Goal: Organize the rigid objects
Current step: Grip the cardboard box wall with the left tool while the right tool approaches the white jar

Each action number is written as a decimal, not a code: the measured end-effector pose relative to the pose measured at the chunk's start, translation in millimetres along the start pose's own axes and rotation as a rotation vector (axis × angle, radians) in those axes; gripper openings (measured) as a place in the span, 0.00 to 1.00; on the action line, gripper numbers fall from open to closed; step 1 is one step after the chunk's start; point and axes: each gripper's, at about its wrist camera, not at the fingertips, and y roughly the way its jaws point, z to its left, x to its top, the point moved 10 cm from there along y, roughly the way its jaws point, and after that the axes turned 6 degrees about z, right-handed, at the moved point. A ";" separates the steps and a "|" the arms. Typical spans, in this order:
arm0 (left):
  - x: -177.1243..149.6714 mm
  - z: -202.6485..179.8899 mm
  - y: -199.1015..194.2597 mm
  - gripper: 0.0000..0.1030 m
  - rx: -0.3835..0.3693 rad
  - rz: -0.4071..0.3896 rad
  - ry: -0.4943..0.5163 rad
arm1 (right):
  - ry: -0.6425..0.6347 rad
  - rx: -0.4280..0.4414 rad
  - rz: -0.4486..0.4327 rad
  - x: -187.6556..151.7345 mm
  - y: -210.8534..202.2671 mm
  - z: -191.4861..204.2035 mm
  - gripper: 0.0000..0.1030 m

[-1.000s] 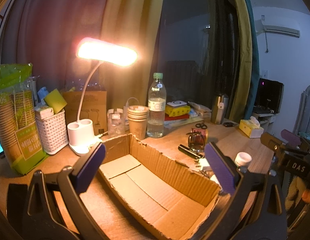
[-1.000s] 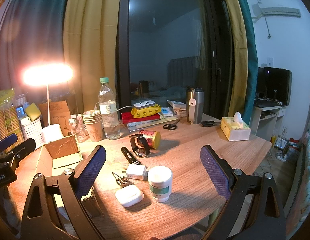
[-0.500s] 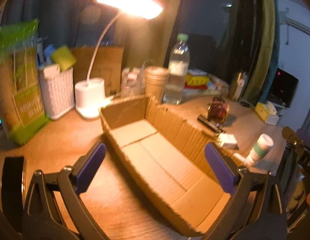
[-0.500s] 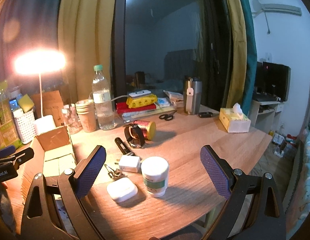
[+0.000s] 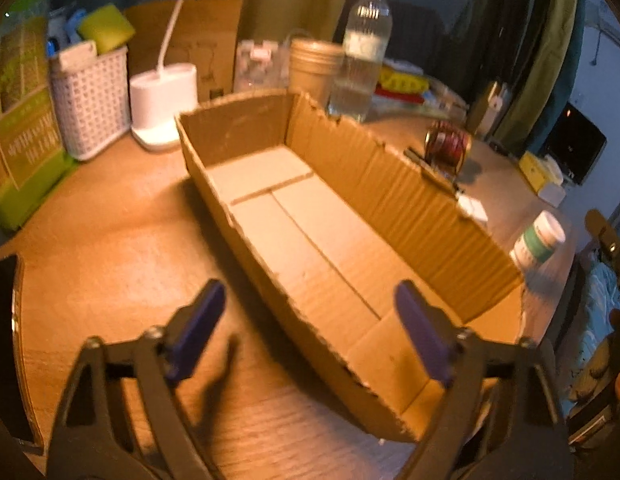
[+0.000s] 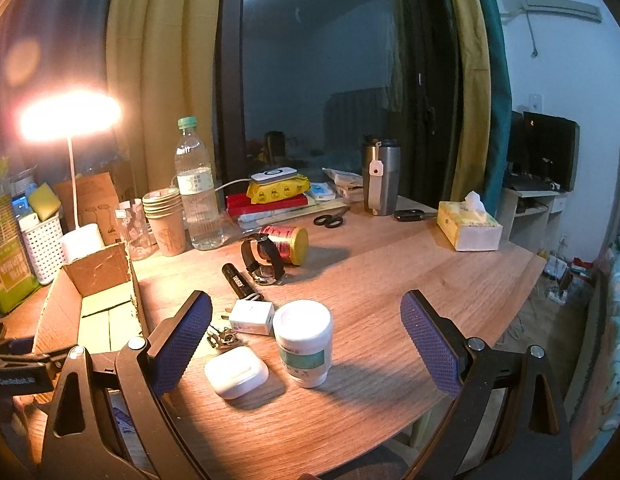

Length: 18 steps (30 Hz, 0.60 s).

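Closing around the torn near wall of an empty corrugated cardboard box [image 5: 341, 236], the left gripper [image 5: 310, 328] looks blurred. Wide apart and empty, the right gripper [image 6: 306, 330] frames a smooth white earbud case [image 6: 236, 372], a round bottle [image 6: 306, 340] and half-hidden keys [image 6: 222, 336] near the desk's front edge.

Right gripper [image 6: 306, 336] hangs wide open above a wooden table [image 6: 389, 280], over a white pill bottle [image 6: 305, 342] and earbud case [image 6: 236, 372] (cardboard box [image 6: 94, 276] at left).
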 end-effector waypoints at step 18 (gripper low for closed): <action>16.0 23.0 34.9 0.10 0.014 0.108 0.022 | 0.008 -0.002 0.011 -2.5 3.0 -1.9 0.94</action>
